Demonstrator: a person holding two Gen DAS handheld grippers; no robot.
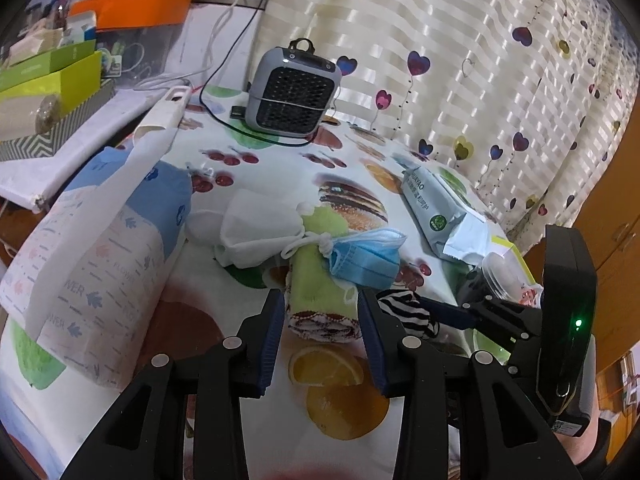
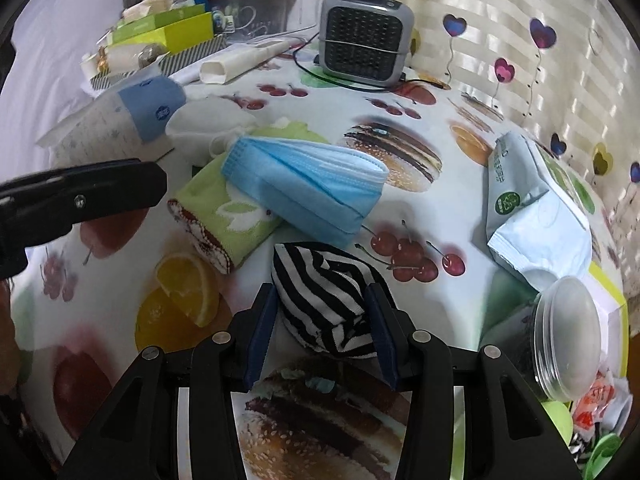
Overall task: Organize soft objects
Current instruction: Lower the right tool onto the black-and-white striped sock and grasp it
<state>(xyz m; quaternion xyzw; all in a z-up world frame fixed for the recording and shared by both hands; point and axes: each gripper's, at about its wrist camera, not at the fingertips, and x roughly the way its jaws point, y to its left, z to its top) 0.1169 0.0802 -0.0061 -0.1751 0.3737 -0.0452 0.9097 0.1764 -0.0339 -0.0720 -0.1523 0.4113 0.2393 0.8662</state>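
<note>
**Operator:** Report the position of the soft items on the table [image 2: 440, 216].

**Inspector:** A rolled green towel [image 1: 320, 280] lies near the centre of the fruit-print tablecloth. A blue face mask [image 2: 304, 188] rests across its far end, touching it. A white drawstring pouch [image 1: 256, 232] lies just beside the towel, on the side of the tissue pack [image 1: 100, 256]. A black-and-white striped cloth [image 2: 324, 300], bunched into a ball, sits on the tablecloth just beside the towel's near end.

**Operator:** State of the left gripper [image 1: 320, 320]?

**Inspector:** Its jaws stand apart. The near end of the green towel lies in line with the gap, at the fingertips. Whether the pads touch the towel cannot be told from the left wrist view; no squeeze is visible.

**Operator:** And the right gripper [image 2: 324, 312]?

**Inspector:** Its two fingers flank the striped cloth, one on each side. The blue pads [image 2: 380, 328] lie against the fabric, and the cloth fills the gap between them, so the right gripper is clamped on it. The cloth rests on the tablecloth.

**Operator:** Other items?

**Inspector:** A grey fan heater [image 2: 364, 36] stands at the far edge. A wet-wipe packet [image 2: 532, 216] and a clear-lidded jar [image 2: 560, 340] lie to the right.
</note>
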